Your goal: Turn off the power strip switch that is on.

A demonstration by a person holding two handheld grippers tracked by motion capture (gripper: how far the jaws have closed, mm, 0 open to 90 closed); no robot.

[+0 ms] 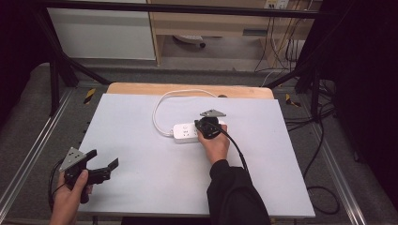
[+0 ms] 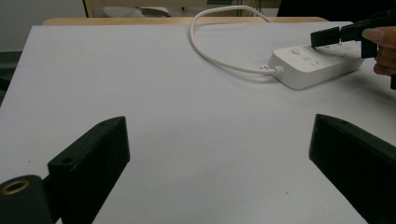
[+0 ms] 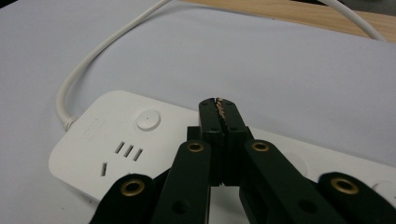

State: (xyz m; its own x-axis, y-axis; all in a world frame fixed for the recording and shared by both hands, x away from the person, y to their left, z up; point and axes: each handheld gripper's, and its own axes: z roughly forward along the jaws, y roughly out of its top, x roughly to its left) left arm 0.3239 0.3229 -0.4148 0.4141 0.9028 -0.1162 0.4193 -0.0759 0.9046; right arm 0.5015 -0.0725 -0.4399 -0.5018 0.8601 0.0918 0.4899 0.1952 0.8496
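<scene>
- High view: a white power strip (image 1: 190,132) lies near the middle of the pale grey table sheet (image 1: 141,178), and it is the landmark for everything below.
- The strip's white cable (image 1: 158,108) leaves its left end, loops away toward the far wooden edge (image 1: 141,89) of the table and runs off to the right there.
- The right gripper (image 1: 210,125) sits over the right part of the strip, held by the person's right hand (image 1: 215,145) just on the near side of the strip.
- Right gripper view: its jaws are pressed together with nothing between them, the tips poised over the strip's top face beside a round button (image 3: 148,120); whether the tips touch the plastic I cannot tell.
- The strip's sockets (image 3: 128,151) on that face have nothing plugged into them.
- The left gripper (image 1: 101,165) rests well apart from the strip, toward the near left corner of the sheet, in the left hand (image 1: 70,197).
- Left gripper view: its jaws stand wide apart with bare sheet between them, and the strip lies far off to the upper right.
</scene>
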